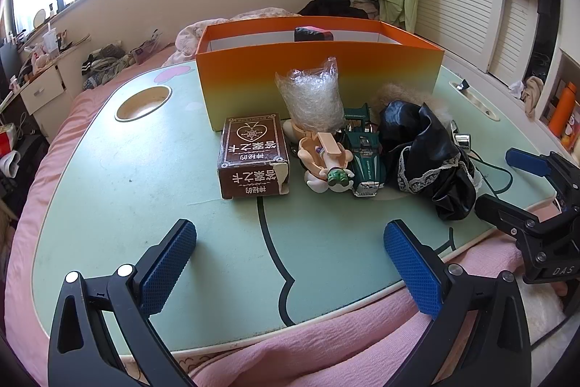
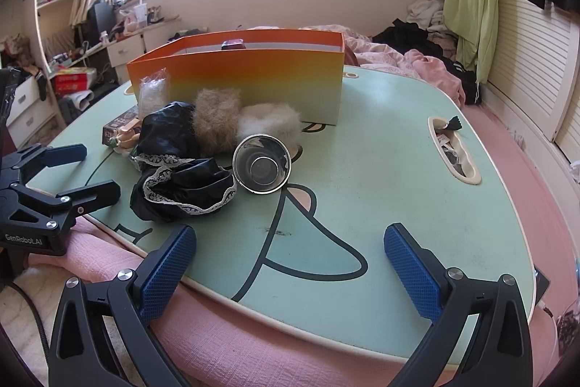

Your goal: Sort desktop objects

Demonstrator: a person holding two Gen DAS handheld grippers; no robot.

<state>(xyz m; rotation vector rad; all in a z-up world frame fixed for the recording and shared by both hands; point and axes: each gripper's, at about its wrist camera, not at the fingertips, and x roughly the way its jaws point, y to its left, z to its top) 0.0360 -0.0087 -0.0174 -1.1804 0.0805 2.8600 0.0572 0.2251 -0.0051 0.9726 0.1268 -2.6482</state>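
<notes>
Your clutter sits in a row before the orange box (image 1: 319,75) on the desk (image 1: 127,176): card box (image 1: 253,155), toy car (image 1: 364,162), black lace cloth (image 2: 181,184), steel cup (image 2: 261,164). Nothing is picked yet. Your left tool (image 1: 290,263) and right tool (image 2: 290,265) both hang spread wide and empty. Next, I judge, reach for one item.

Glossy metal cup (image 2: 261,164), matt cardboard box (image 1: 319,75)
</notes>
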